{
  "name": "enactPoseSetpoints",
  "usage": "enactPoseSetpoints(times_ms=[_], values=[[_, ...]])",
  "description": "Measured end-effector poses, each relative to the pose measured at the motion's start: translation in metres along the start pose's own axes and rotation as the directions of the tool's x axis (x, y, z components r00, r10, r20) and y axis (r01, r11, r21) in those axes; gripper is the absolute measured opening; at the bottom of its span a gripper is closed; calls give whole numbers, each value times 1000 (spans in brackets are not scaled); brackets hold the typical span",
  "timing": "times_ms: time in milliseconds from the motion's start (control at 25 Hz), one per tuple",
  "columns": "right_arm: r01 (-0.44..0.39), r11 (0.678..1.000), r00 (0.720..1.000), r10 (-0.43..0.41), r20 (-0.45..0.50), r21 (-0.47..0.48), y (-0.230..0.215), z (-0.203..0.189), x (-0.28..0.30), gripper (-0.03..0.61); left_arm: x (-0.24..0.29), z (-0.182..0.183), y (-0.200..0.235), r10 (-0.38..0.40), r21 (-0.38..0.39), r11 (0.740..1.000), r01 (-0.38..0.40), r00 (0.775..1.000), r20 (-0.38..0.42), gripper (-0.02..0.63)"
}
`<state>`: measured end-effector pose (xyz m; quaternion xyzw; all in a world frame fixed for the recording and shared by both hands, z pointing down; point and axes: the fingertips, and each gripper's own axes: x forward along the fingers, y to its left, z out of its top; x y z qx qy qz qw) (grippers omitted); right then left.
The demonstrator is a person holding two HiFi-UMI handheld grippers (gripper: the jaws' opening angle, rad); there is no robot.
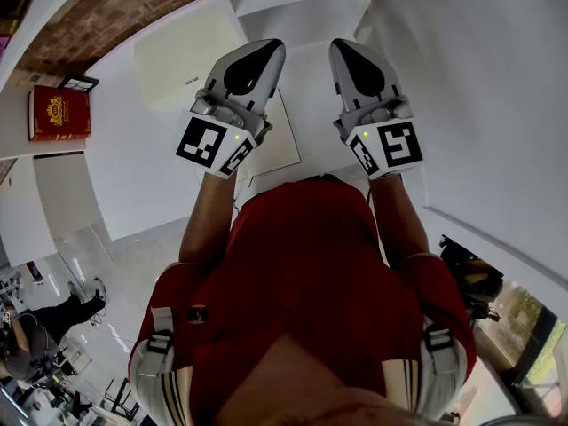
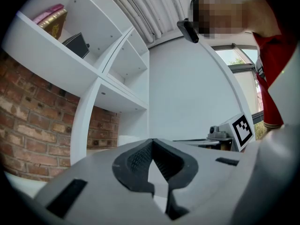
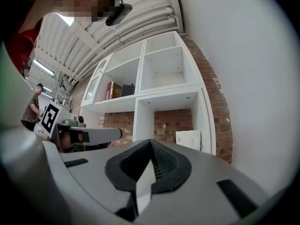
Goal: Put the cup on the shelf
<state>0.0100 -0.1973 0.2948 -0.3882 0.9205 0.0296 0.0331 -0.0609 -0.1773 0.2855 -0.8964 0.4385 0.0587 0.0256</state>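
**Cup [image 3: 188, 139] in shelf [image 3: 144, 118]; both grippers clenched, empty**

Left gripper [image 2: 152, 143]: jaws pressed together, nothing between them. Right gripper [image 3: 150, 143]: the same, jaws closed and bare. The two are held up side by side, facing the white shelf. The cup looks white with small pink marks. It stands in the shelf's bottom right compartment, brick wall [image 3: 166, 123] behind it, well apart from both grippers. Red book [image 1: 59, 112] sits one row up the shelf, to the left.

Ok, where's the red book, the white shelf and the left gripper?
red book [image 1: 59, 112], head view, front cover.
white shelf [image 3: 144, 118], right gripper view, upright divider.
left gripper [image 2: 152, 141], left gripper view, closed jaw tips.
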Motion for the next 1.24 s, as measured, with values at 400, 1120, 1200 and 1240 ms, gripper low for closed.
enactPoseSetpoints(times_ms=[400,1120,1200,1240], values=[[3,1000,1000,-3,-5,-17,6,1,-8,-3,-5,1,-6,-5,-4,1000,5,1000,4,6],[0,1000,1000,0,-6,-21,10,1,-14,-3,-11,4,-11,-12,10,1000,12,1000,0,6],[-1,1000,1000,1,-6,-22,11,1,-13,-3,-12,4,-11,-13,11,1000,13,1000,0,6],[-1,1000,1000,1,-7,-22,11,1,-13,-3,-12,4,-10,-14,11,1000,14,1000,0,6]])
